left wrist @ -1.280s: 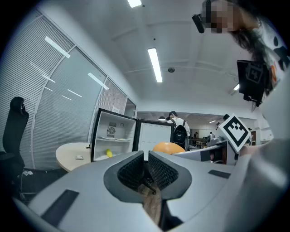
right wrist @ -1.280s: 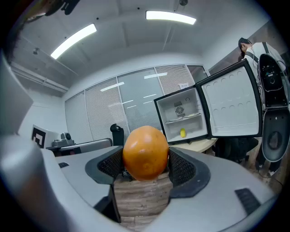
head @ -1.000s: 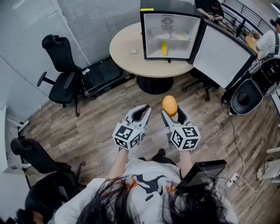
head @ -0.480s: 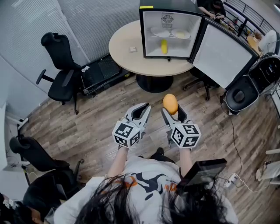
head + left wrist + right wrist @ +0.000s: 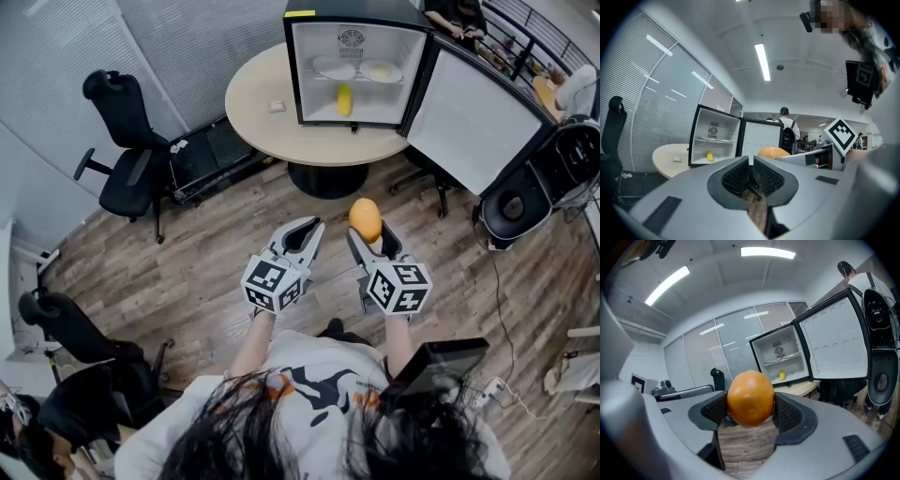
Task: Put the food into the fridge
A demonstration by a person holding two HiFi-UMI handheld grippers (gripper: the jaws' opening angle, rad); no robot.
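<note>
An orange fruit [image 5: 365, 220] [image 5: 750, 398] [image 5: 773, 152] sits between the jaws of my right gripper [image 5: 368, 236] [image 5: 751, 408], which is shut on it above the wooden floor. My left gripper [image 5: 302, 236] [image 5: 751, 172] is beside it, jaws closed together with nothing in them. Ahead, a small black fridge [image 5: 352, 66] [image 5: 787, 362] [image 5: 717, 140] stands on a round beige table [image 5: 272, 117], its door [image 5: 467, 120] swung open to the right. A yellow fruit [image 5: 344, 99] [image 5: 782, 375] [image 5: 709, 156] lies on the fridge floor, and two white plates [image 5: 356, 69] rest on the shelf above.
A black office chair [image 5: 127, 150] stands left of the table, more chairs [image 5: 75, 337] at the lower left. A small white object [image 5: 277, 107] lies on the table. A black round appliance [image 5: 525, 197] and cables are at right. People [image 5: 459, 14] sit behind the fridge.
The table and fridge have drifted slightly left and up in the head view as I move closer. Both grippers keep their places, the right still holding the orange.
</note>
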